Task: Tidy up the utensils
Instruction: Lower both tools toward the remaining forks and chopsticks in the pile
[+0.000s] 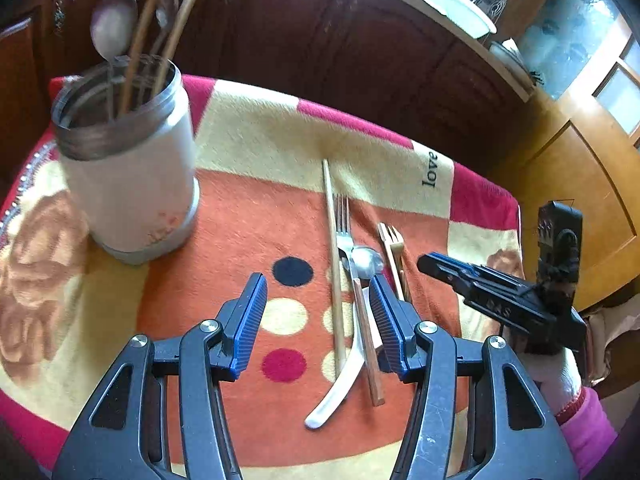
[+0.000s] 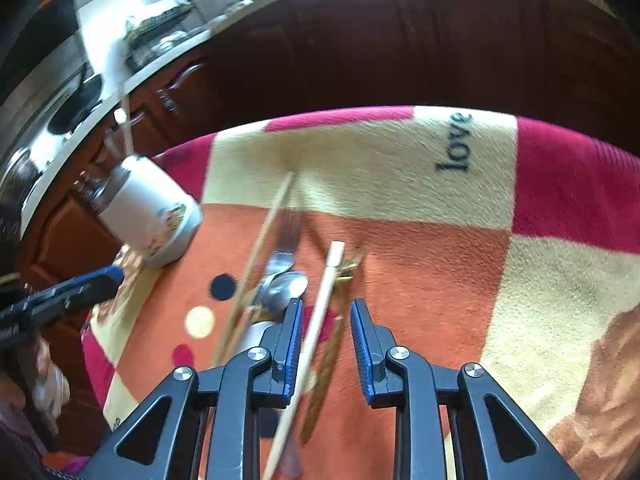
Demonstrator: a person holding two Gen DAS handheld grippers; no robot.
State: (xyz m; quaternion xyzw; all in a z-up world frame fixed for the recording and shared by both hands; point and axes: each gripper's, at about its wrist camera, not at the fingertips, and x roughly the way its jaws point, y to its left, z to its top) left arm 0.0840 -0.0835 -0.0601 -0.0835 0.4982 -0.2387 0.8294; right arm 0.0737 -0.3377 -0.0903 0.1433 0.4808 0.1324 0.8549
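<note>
Left wrist view: the left gripper (image 1: 318, 312) hangs released above a fuzzy fleece blanket (image 1: 256, 128) patterned in orange, cream and magenta blocks with round dots and the printed word "love". Its ribbed blue pads (image 1: 250, 322) stand wide apart, holding nothing. The landmark is a white cylindrical canister (image 1: 130, 164) with a metal rim, standing upright on the blanket; a metal spoon (image 1: 114, 24) and thin wooden sticks (image 1: 160, 28) poke from its mouth. To the right of the canister, well apart from it, loose utensils lie in a bundle: a long pale wooden chopstick (image 1: 334, 264), a steel fork (image 1: 343, 220) with slim tines, a glossy round-bowled steel spoon (image 1: 366, 262), a second brownish stick (image 1: 370, 360), and a flat wooden fork (image 1: 394, 254) farthest from the canister.

In the right wrist view the right gripper (image 2: 326, 344), jaws likewise parted and gripping nothing, hovers low over that bundle, a pale stick (image 2: 316, 340) and a darker wooden handle (image 2: 326, 368) lying between its fingers. Motion blurs the utensils.
</note>
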